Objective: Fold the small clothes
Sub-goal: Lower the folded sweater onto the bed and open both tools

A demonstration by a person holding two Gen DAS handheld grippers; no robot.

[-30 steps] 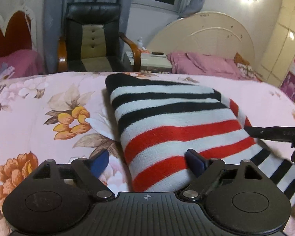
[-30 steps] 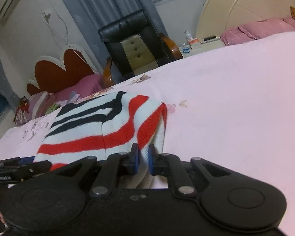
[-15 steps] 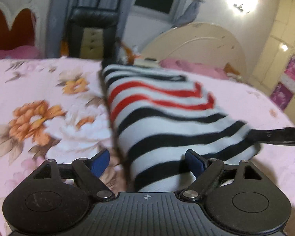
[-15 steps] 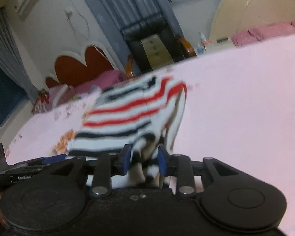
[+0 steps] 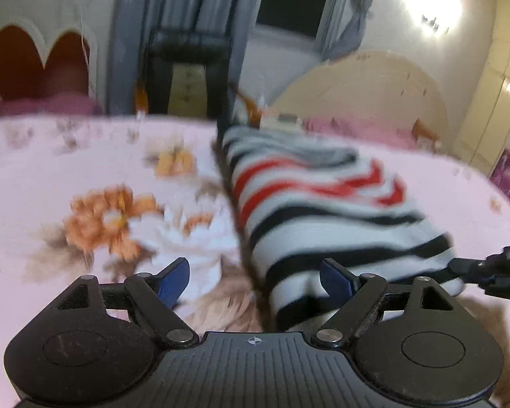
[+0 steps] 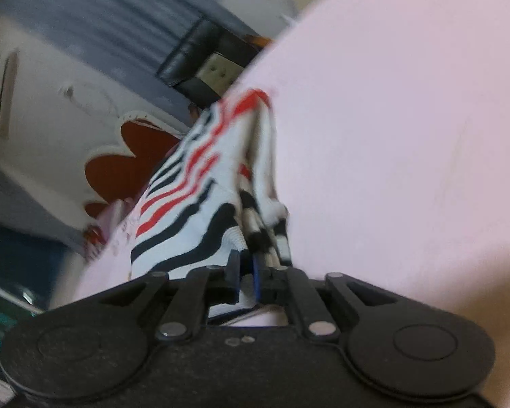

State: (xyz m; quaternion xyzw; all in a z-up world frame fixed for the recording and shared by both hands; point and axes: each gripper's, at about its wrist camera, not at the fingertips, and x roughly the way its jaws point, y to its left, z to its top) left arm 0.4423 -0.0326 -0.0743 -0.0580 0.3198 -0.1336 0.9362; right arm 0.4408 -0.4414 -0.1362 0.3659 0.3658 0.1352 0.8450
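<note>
A folded knit garment (image 5: 323,210) with white, black and red stripes lies on the pink floral bed cover (image 5: 85,170). My left gripper (image 5: 255,280) is open wide. The garment's near black-striped end lies between its blue pads, which do not press on it. In the right wrist view the garment (image 6: 193,204) runs away from my right gripper (image 6: 245,272). Its jaws are closing, and its pads pinch the white edge at the garment's near corner. That gripper's black tip (image 5: 459,268) also shows at the garment's right corner in the left wrist view.
A black chair (image 5: 187,78) stands behind the bed, in front of grey curtains. A cream headboard (image 5: 367,88) with pink bedding is at the back right and a red-brown headboard (image 5: 27,64) at the back left. Plain pink cover (image 6: 391,136) spreads to the garment's right.
The left gripper has drawn back along the garment, from its red stripes to its black-striped end. The right gripper let its jaws apart, closed on the corner again, and rolled so its view tilts.
</note>
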